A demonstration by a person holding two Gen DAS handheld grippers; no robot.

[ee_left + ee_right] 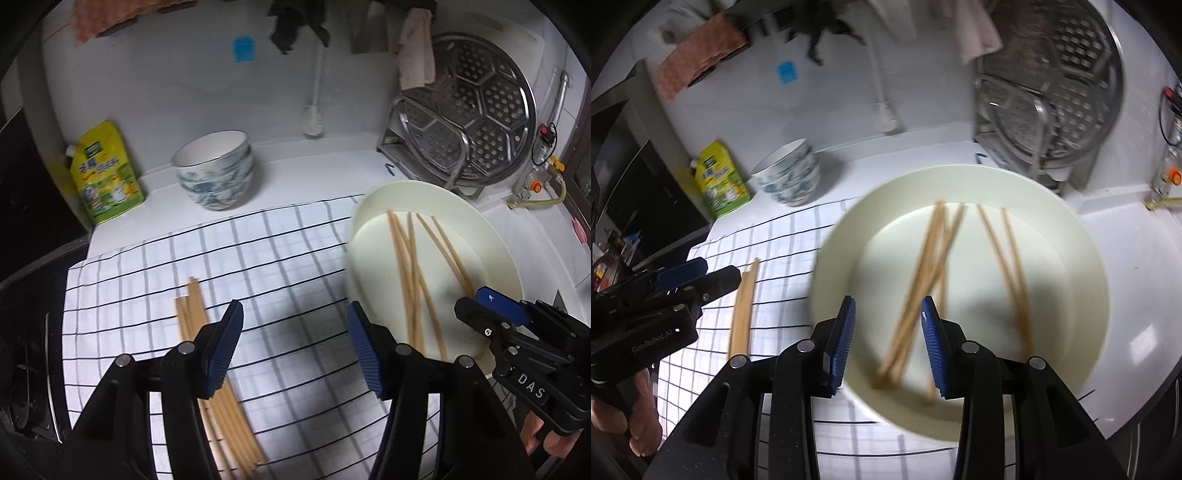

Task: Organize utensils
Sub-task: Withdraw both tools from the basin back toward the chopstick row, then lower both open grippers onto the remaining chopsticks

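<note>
While both claws gape, chopsticks [916,295] lie inside plate rim [1089,266].

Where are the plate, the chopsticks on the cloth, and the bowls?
plate [1086,266], right wrist view, bare right inner wall.
chopsticks on the cloth [190,314], left wrist view, upper part of bundle.
bowls [216,173], left wrist view, patterned side.

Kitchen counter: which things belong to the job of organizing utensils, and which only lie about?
For the job: chopsticks on the plate; plate; sorted chopsticks on the checked cloth; left claw; right claw.

Lying about: bowls; yellow pouch; steamer rack; brush.
</note>
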